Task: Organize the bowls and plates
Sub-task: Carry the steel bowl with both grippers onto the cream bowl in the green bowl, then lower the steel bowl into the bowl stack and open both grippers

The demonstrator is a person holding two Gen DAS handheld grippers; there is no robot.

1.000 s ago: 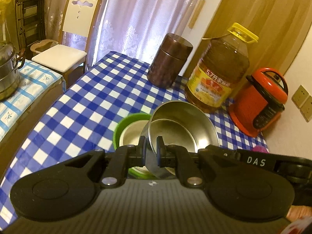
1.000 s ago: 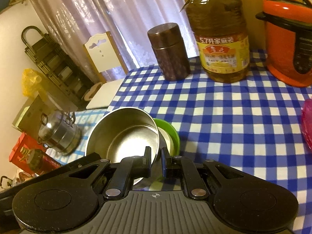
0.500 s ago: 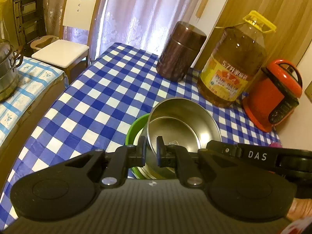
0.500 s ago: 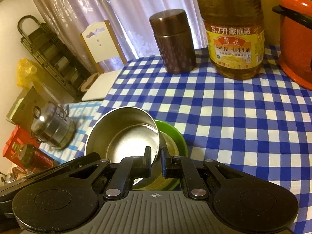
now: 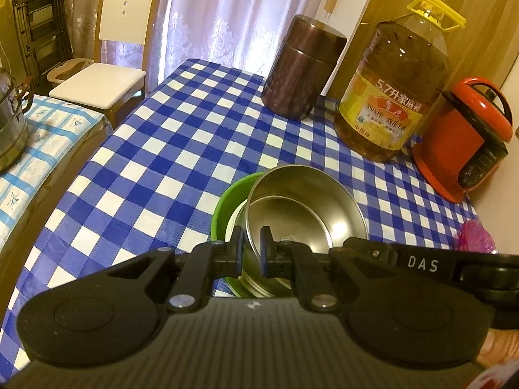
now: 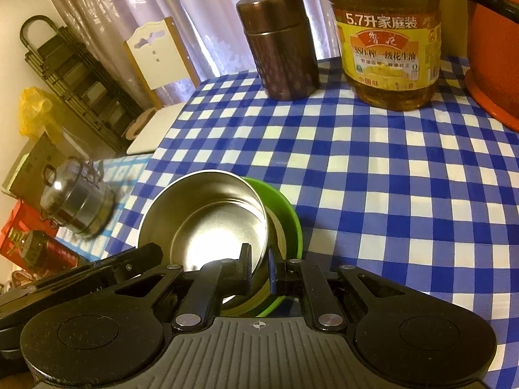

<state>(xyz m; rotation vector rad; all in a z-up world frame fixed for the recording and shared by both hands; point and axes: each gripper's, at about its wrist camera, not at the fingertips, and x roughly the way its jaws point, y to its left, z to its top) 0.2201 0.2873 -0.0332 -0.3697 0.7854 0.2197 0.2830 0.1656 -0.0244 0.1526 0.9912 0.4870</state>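
Note:
A steel bowl (image 5: pixel 301 207) (image 6: pixel 207 214) hangs tilted, partly inside a green bowl (image 5: pixel 227 201) (image 6: pixel 288 214) that rests on the blue checked tablecloth. My left gripper (image 5: pixel 251 243) is shut on the steel bowl's near-left rim, one finger inside and one outside. My right gripper (image 6: pixel 259 257) is shut on the rim at the opposite side, and its black arm (image 5: pixel 421 262) shows in the left wrist view. A pale inner surface shows inside the green bowl beneath the steel one. The bowl's underside is hidden.
At the table's back stand a brown canister (image 5: pixel 301 68) (image 6: pixel 279 45), a large oil bottle (image 5: pixel 395 87) (image 6: pixel 389 39) and an orange cooker (image 5: pixel 467 139) (image 6: pixel 496 45). A white chair (image 5: pixel 107 64) and a steel steamer pot (image 6: pixel 74 204) on a side table lie left. A pink object (image 5: pixel 476 236) sits at right.
Both grippers have sunk and moved forward with the steel bowl, which now sits lower into the green bowl. The grips stay shut on its rim.

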